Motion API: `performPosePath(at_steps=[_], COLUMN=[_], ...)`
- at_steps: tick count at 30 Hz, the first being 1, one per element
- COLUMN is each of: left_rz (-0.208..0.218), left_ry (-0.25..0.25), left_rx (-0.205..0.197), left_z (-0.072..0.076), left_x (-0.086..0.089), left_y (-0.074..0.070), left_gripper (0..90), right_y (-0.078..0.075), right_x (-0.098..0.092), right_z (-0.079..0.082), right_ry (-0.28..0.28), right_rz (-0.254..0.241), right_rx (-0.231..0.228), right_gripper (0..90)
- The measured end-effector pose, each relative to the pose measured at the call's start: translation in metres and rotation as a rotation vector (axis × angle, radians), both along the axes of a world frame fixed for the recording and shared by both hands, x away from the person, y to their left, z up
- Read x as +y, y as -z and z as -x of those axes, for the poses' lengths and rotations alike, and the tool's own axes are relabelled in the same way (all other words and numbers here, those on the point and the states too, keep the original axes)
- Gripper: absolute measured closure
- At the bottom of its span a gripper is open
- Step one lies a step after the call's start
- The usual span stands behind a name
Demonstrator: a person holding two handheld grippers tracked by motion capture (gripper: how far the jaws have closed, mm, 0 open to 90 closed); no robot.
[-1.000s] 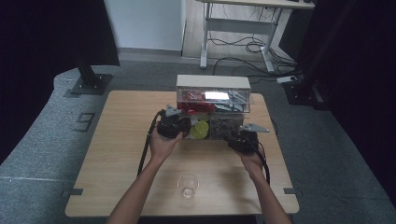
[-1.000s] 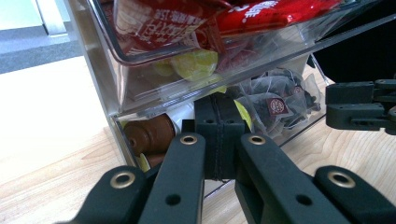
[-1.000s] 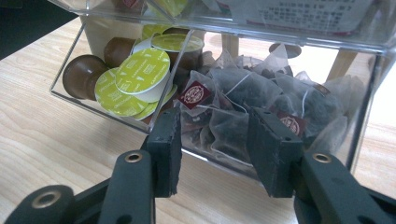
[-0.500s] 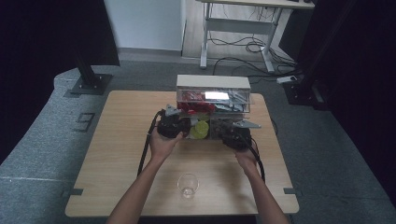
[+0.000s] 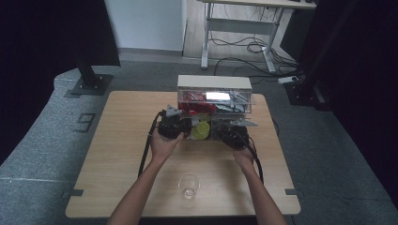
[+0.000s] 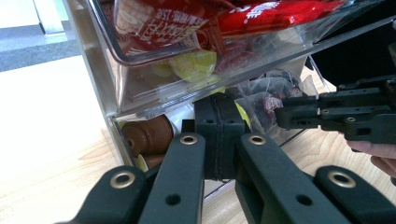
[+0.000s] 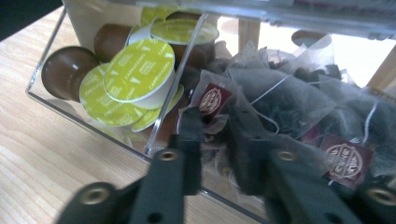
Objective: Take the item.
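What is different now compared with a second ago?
The right gripper has edged forward into the open drawer, and its jaws have just been closing around a tea bag. The left gripper stays shut at the drawer's front, and the glass has not moved.

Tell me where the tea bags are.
In the right gripper view, the tea bags fill the drawer's right compartment, beside the yellow-lidded coffee pods, just beyond the right gripper.

The high view is dim at its edges — the far left and right go almost black, and only the table (image 5: 117,154) in the middle is lit. A white glare sits on the clear organizer (image 5: 216,96). In the right gripper view the lower part is blurred, while the upper right is overexposed.
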State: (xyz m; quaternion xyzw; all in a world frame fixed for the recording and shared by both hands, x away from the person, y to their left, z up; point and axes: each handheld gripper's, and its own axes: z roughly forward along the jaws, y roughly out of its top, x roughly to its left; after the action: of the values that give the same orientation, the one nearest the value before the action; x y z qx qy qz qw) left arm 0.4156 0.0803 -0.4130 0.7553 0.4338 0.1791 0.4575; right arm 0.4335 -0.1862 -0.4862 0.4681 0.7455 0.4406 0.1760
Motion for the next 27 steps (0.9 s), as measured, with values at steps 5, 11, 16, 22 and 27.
performPosePath(at_steps=[5,11,16,22,27], left_rz=[-0.001,0.004,0.006,0.006,0.008], left_ry=[0.001,0.0,-0.003,-0.004,-0.001], left_rx=[-0.001,0.001,0.001,0.0,0.004], left_z=[0.0,0.0,0.0,0.0,0.0], left_x=[0.001,0.001,0.001,0.001,0.001], left_y=[0.0,0.001,0.001,0.001,0.001], left_gripper=[90.0,89.9,89.9,89.9,90.0], right_y=[-0.003,-0.011,-0.023,-0.034,-0.038], right_x=[-0.003,-0.008,-0.012,-0.016,-0.018], right_z=[0.001,0.004,0.007,0.015,0.019], right_ry=[-0.007,-0.014,-0.018,-0.031,-0.037], right_rz=[-0.031,-0.058,-0.092,-0.113,-0.123], right_rx=[-0.006,-0.039,-0.061,-0.08,-0.087], right_gripper=[88.4,88.9,88.9,88.9,88.9])
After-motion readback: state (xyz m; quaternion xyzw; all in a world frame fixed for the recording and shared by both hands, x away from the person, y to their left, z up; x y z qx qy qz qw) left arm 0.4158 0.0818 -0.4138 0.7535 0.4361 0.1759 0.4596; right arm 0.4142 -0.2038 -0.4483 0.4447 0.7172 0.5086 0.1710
